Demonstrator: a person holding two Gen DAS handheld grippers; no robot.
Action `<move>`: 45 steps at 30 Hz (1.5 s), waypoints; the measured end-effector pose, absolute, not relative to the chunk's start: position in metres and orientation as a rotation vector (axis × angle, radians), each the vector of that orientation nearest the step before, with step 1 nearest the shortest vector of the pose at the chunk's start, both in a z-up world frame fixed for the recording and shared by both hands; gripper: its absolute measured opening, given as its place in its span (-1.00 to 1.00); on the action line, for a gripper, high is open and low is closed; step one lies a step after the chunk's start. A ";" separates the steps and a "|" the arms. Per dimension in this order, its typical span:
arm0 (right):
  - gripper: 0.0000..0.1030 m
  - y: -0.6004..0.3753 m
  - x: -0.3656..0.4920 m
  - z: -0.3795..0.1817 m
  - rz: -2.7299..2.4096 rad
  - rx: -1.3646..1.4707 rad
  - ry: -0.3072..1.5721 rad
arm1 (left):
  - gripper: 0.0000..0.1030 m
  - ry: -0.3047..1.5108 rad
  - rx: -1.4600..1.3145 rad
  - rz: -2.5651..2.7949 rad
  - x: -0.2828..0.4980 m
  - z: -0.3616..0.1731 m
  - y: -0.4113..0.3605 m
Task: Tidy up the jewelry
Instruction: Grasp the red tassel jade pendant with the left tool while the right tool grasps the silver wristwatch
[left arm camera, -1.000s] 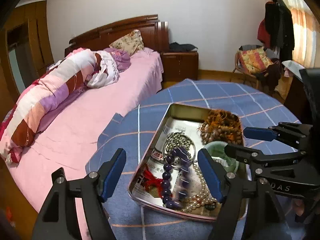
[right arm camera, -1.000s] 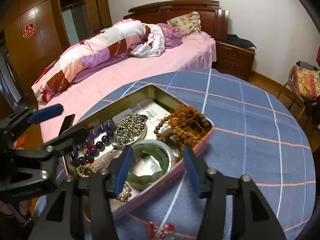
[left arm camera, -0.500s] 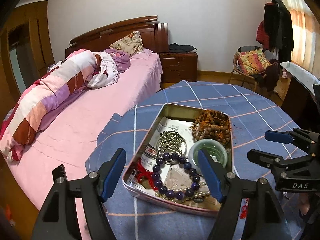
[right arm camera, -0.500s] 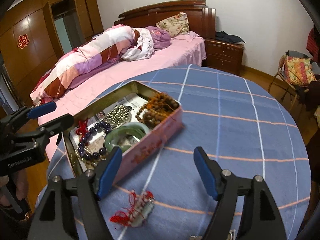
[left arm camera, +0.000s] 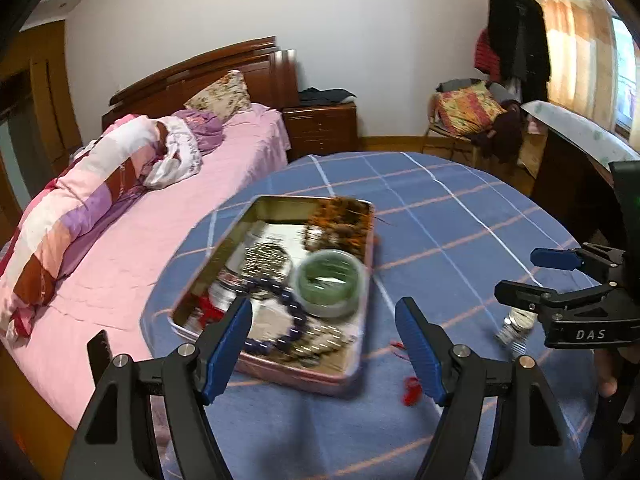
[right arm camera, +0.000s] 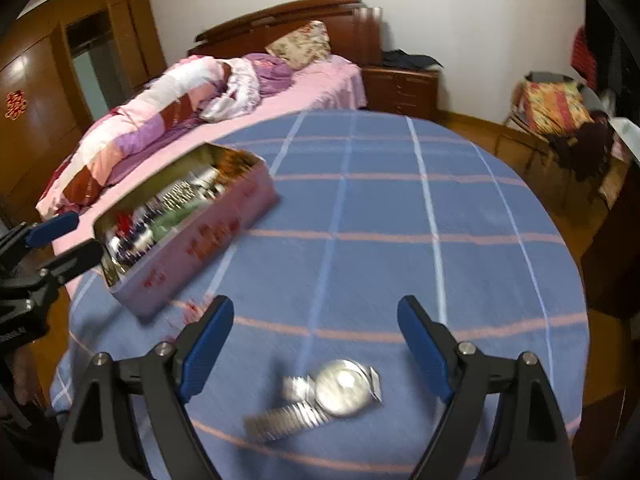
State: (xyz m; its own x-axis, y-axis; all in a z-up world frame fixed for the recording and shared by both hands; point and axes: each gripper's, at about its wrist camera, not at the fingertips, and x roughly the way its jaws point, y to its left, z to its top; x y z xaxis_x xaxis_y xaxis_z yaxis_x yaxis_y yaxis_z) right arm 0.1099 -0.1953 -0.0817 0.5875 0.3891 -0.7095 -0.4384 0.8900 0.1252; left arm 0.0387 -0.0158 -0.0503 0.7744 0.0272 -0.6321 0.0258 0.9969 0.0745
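The left gripper [left arm camera: 323,342] hangs with its blue pads wide apart and empty above the near end of the tin [left arm camera: 208,248], which sits on the blue checked table [left arm camera: 460,216]. Inside the tin lie a green bangle [left arm camera: 329,280], purple beads [left arm camera: 280,312], silver beads [left arm camera: 262,260] and brown beads [left arm camera: 340,224], all somewhat blurred. A red tassel [left arm camera: 411,389] lies on the cloth just right of the tin. Further right, the right gripper [left arm camera: 516,276] shows side-on over a watch [left arm camera: 514,328]. A pink bed [left arm camera: 160,216] stands beyond the table.

From the right wrist, the right gripper [right arm camera: 316,346] has just been opening, and its jaws stand wide with nothing pressed between them. The silver watch [right arm camera: 316,398] lies flat on the cloth below, between the two fingers, touching neither. The tin [right arm camera: 192,236] sits well apart at the table's left, the left gripper [right arm camera: 60,240] beside it.
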 end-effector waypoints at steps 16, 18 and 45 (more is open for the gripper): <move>0.72 -0.219 0.089 -0.106 0.446 -0.063 0.854 | 0.44 0.746 0.136 -0.097 0.024 -0.077 -0.069; 0.72 -0.216 0.090 -0.107 0.439 -0.083 0.851 | 0.44 0.753 0.148 -0.101 0.025 -0.082 -0.073; -0.22 -0.204 0.080 -0.109 0.474 -0.151 0.794 | -0.73 0.866 0.088 -0.195 0.048 -0.113 -0.076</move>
State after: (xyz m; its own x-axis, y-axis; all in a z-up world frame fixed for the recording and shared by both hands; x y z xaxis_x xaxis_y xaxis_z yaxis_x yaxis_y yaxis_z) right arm 0.0804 -0.2044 -0.1089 0.6030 0.3517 -0.7160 -0.4632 0.8851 0.0447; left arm 0.0476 -0.0759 -0.1130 0.6312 -0.1343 -0.7639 0.2055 0.9786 -0.0022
